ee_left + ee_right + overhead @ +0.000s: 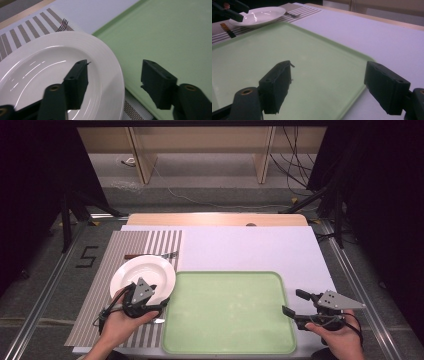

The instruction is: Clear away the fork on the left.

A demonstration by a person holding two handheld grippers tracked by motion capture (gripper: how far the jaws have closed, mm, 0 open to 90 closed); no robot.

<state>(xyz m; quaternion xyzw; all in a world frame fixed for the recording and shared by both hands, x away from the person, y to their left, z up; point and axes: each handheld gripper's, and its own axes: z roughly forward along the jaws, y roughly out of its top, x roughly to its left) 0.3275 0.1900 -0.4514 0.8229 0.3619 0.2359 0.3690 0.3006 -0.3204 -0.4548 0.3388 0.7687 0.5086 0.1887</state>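
Both of my hands enter at the table's near edge. My left gripper (150,292) hovers over the near rim of the white plate (145,270), fingers (76,85) released; one finger sits above the plate's well, the other above the green tray (170,37), so the rim lies between them without contact that I can confirm. That plate rests on the striped placemat (100,270) at the table's left edge, its right rim overlapping the tray's left edge. Beyond the plate, a fork (167,254) lies on the placemat. My right gripper (295,302) hovers at the tray's near right corner, fingers (275,85) released and grasping nothing, one above the tray, one above the white table (260,250).
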